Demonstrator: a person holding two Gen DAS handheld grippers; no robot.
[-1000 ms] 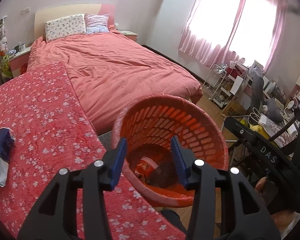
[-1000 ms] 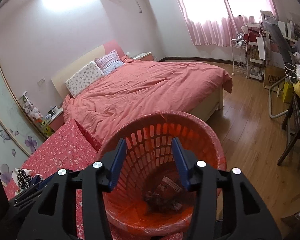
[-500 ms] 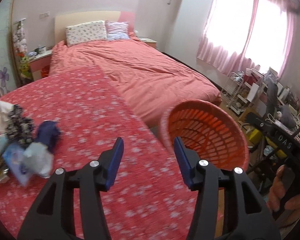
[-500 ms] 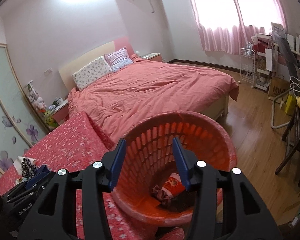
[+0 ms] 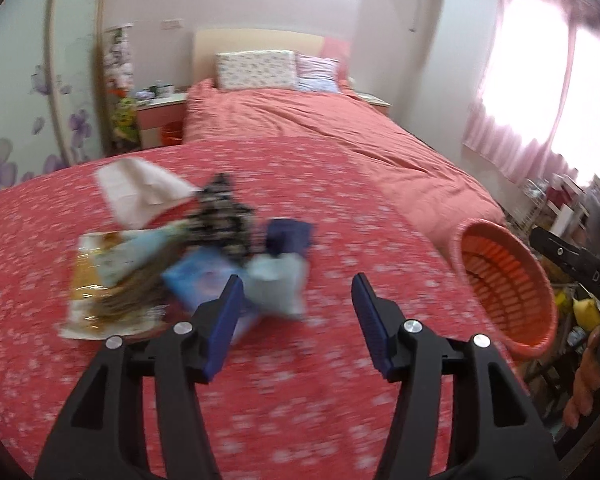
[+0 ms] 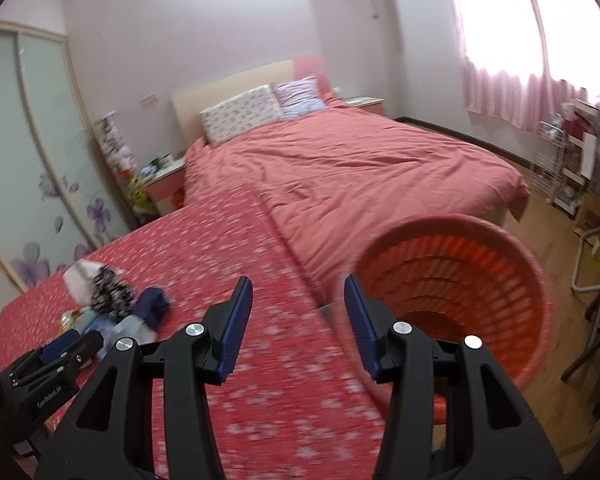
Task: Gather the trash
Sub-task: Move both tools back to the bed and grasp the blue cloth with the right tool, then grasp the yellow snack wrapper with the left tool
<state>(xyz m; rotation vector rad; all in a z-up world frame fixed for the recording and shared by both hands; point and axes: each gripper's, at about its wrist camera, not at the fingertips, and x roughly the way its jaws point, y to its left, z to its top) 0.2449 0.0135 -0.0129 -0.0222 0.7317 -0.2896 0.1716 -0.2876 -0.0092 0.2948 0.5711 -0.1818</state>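
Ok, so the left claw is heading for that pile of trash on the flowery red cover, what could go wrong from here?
1. The trash pile is jumbled and overlapping, so the opening, empty left claw may pinch several wrappers at once, or only a corner that slips.
2. The light tissue at the far edge could get pushed away.
3. The orange basket sits off the cover's edge; a loosely held piece could drop short.

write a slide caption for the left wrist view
Left gripper, jaws opening and empty, nears the trash pile; orange basket sits right.
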